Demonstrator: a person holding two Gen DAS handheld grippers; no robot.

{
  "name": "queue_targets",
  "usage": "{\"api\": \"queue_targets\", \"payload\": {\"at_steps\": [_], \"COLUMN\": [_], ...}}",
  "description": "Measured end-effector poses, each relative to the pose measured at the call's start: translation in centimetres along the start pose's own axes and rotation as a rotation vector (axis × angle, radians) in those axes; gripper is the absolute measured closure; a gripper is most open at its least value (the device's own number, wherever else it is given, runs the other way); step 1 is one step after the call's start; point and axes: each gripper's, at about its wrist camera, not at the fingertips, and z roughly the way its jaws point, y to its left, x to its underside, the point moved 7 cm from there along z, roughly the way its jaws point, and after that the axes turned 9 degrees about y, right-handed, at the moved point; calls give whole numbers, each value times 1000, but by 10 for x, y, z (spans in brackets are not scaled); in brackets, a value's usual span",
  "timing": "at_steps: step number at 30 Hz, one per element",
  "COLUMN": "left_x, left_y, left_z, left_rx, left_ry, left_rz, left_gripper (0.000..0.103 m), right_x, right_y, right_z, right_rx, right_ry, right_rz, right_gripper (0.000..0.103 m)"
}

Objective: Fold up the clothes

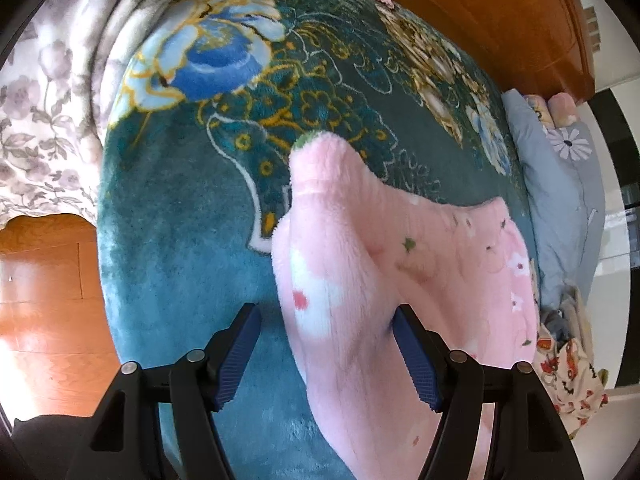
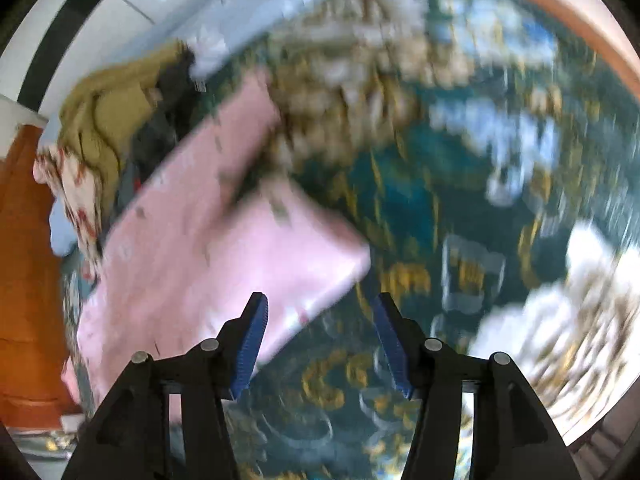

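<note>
A pink fleece garment (image 1: pixel 384 264) with small flower prints lies rumpled on the teal floral blanket (image 1: pixel 192 208). In the left wrist view my left gripper (image 1: pixel 328 354) is open, and a fold of the garment passes between its blue fingers, near the right one. The right wrist view is blurred by motion. There the same pink garment (image 2: pixel 208 248) lies to the left. My right gripper (image 2: pixel 320 344) is open and empty over the blanket (image 2: pixel 432 208), just right of the garment's edge.
A pile of other clothes (image 1: pixel 568 364) lies at the blanket's right edge beside a blue pillow (image 1: pixel 560 184); the pile also shows in the right wrist view (image 2: pixel 100 136). A wooden headboard (image 1: pixel 500 12) stands behind. A grey floral quilt (image 1: pixel 44 92) lies at the left above wooden floor (image 1: pixel 44 292).
</note>
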Motion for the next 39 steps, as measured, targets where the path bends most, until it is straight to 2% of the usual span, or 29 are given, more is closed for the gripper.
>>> {"api": "queue_targets", "payload": {"at_steps": [3, 4, 7, 9, 11, 12, 16, 21, 23, 25, 28, 29, 32, 38, 39], "left_x": [-2, -4, -6, -8, -7, -8, -6, -5, -6, -7, -7, -8, -11, -15, -15], "left_y": [-6, -7, -5, -2, 0, 2, 0, 4, 10, 17, 24, 24, 20, 8, 8], "left_z": [2, 2, 1, -1, -2, -3, -7, -18, -21, -21, -19, -19, -20, -14, -13], "left_rx": [-37, -39, -20, 12, 34, 41, 88, 148, 170, 179, 183, 187, 201, 201, 202], "left_ry": [0, -1, 4, 1, 0, 3, 23, 37, 39, 45, 56, 56, 52, 64, 71], "left_rz": [42, 51, 31, 7, -3, -4, 4, 14, 4, -14, -24, -18, -3, 32, 24], "left_gripper": [31, 31, 31, 31, 31, 31, 31, 31, 31, 31, 31, 31, 32, 33, 35], "right_x": [11, 8, -1, -4, -8, -8, -13, -5, 5, 14, 32, 40, 55, 62, 62], "right_y": [-4, -2, 1, 2, 8, 11, 31, 56, 51, 22, -24, -36, -53, -39, -36], "right_z": [29, 35, 51, 54, 52, 50, 28, -38, -60, -61, -40, -38, -37, -30, -25], "right_rx": [-20, -65, -145, -145, -164, -167, -201, -246, -252, -205, -47, -49, -92, -259, -271], "right_ry": [12, -9, -32, -33, -34, -29, -78, -206, -259, -270, -214, -195, -178, -164, -160], "right_rz": [48, 84, 201, 273, 300, 305, 288, 174, 146, 182, 290, 320, 374, 371, 370], "right_gripper": [47, 47, 46, 51, 88, 99, 100, 100, 100, 100, 102, 102, 102, 98, 86]}}
